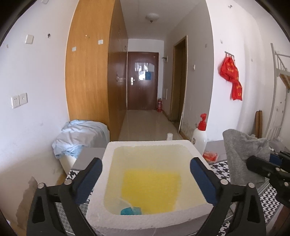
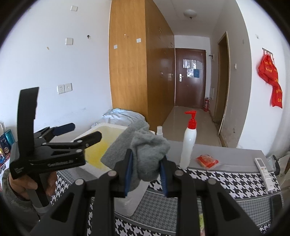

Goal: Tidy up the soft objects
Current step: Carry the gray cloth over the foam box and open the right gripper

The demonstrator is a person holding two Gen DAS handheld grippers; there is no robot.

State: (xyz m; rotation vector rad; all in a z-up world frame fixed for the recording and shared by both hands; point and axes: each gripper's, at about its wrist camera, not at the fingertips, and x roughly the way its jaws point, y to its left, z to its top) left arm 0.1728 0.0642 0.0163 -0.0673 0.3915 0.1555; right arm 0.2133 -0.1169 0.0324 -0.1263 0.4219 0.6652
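Right gripper (image 2: 145, 174) is clamped on a crumpled grey fleece cloth (image 2: 145, 150), held beside the white foam box (image 1: 145, 145). Left gripper (image 1: 145, 178) hangs wide open over the box, holding nothing.

I see white walls (image 1: 36, 72) either side, a tall wooden wardrobe (image 1: 88, 72) left of centre, a tiled corridor floor (image 1: 145, 123) running to a dark brown door (image 1: 142, 80) at centre, and a ceiling lamp (image 1: 152, 17) at the top.
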